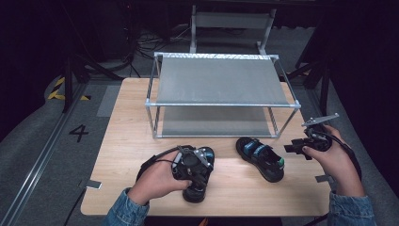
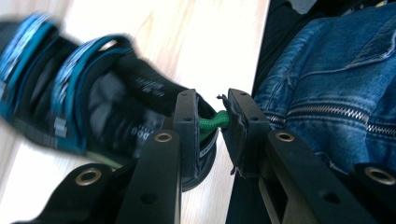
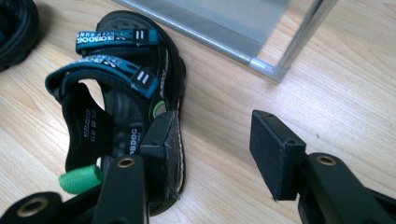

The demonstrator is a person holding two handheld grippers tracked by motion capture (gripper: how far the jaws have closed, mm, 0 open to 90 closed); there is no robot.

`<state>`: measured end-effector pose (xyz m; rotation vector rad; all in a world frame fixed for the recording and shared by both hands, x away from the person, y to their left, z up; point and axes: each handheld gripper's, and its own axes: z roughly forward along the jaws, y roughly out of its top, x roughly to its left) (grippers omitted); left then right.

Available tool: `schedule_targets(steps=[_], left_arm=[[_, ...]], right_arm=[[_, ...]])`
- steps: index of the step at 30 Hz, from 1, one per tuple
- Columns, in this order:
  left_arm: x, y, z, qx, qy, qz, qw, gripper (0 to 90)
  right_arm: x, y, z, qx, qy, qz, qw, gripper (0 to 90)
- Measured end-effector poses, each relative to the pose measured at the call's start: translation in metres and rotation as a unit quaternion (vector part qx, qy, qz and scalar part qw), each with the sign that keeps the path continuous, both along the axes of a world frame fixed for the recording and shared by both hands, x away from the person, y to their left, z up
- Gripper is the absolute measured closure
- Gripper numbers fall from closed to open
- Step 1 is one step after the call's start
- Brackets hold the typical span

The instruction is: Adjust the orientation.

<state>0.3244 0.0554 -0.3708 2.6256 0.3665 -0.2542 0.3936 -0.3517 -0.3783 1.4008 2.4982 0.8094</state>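
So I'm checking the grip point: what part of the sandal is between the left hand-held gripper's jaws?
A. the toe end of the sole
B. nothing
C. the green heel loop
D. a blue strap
C: in the left gripper view the left hand-held gripper has its jaws closed on the green heel loop of the sandal.

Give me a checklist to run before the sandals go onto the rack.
1. Left gripper has hold of the left sandal: ok, its fingers pinch the green heel loop.
2. Right gripper is ready to grasp: ok, fingers apart with nothing between them.
3. Right gripper straddles the right sandal: not ok, one finger is over the heel edge and the other is over bare table.
4. Right sandal sits sole down: ok.
5. Top shelf of the rack is free: ok.
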Motion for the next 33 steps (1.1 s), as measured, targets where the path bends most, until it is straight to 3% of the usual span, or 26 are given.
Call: schedule_targets(steps=[3, 6, 8, 9, 10, 11, 14, 16, 17, 21, 22, 24, 28, 30, 32, 33], left_arm=[[0.000, -0.012, -0.006, 0.005, 0.002, -0.025, 0.9997, 74.8], [0.001, -0.014, -0.007, 0.001, 0.004, -0.027, 0.9996, 74.4], [0.003, -0.010, -0.003, -0.015, -0.007, -0.016, 0.9997, 68.6], [0.003, -0.007, -0.001, -0.029, -0.021, -0.005, 0.9994, 60.7], [0.003, -0.007, -0.001, -0.029, -0.021, -0.005, 0.9994, 51.8], [0.005, -0.004, 0.002, -0.036, -0.041, 0.002, 0.9985, 51.8], [0.010, 0.003, 0.007, -0.059, -0.060, 0.034, 0.9959, 39.8], [0.016, 0.008, 0.007, -0.051, -0.083, 0.060, 0.9934, 35.2], [0.019, 0.010, 0.006, -0.033, -0.093, 0.071, 0.9926, 34.6], [0.027, 0.008, -0.005, 0.002, -0.109, 0.078, 0.9910, 36.6], [0.028, 0.007, -0.008, 0.013, -0.104, 0.080, 0.9912, 39.8], [0.031, 0.004, -0.015, 0.014, -0.091, 0.077, 0.9928, 42.6], [0.036, 0.001, -0.026, 0.035, -0.083, 0.079, 0.9928, 48.4], [0.038, 0.000, -0.032, 0.040, -0.067, 0.089, 0.9929, 56.6], [0.039, 0.000, -0.034, 0.039, -0.065, 0.093, 0.9927, 60.8], [0.040, 0.000, -0.034, 0.039, -0.056, 0.097, 0.9929, 67.7]], right_arm=[[-0.003, -0.003, -0.001, 0.000, 0.002, -0.005, 1.0000, 52.5], [-0.006, -0.006, -0.001, 0.000, 0.002, -0.007, 1.0000, 52.3], [-0.007, -0.009, -0.001, 0.001, 0.003, -0.011, 0.9999, 52.1], [-0.008, -0.010, -0.001, 0.001, 0.001, -0.013, 0.9999, 52.1], [-0.008, -0.010, -0.001, 0.001, 0.001, -0.013, 0.9999, 52.1], [-0.008, -0.011, -0.001, 0.000, 0.001, -0.014, 0.9999, 52.0], [-0.008, -0.010, -0.001, 0.001, 0.000, -0.014, 0.9999, 51.3], [-0.007, -0.007, -0.003, -0.001, 0.004, -0.009, 1.0000, 51.0], [-0.007, -0.006, -0.004, -0.002, 0.005, -0.005, 1.0000, 50.7], [-0.008, -0.005, -0.005, -0.003, 0.006, 0.000, 1.0000, 50.6], [-0.008, -0.005, -0.005, -0.003, 0.006, -0.001, 1.0000, 50.6], [-0.008, -0.006, -0.005, -0.004, 0.006, -0.002, 1.0000, 50.6], [-0.010, -0.008, -0.004, -0.005, 0.004, -0.005, 1.0000, 50.5], [-0.010, -0.008, -0.003, -0.005, 0.002, -0.005, 1.0000, 50.5], [-0.010, -0.008, -0.003, -0.004, 0.000, -0.004, 1.0000, 50.5], [-0.010, -0.007, -0.003, -0.005, 0.003, -0.003, 1.0000, 50.4]])
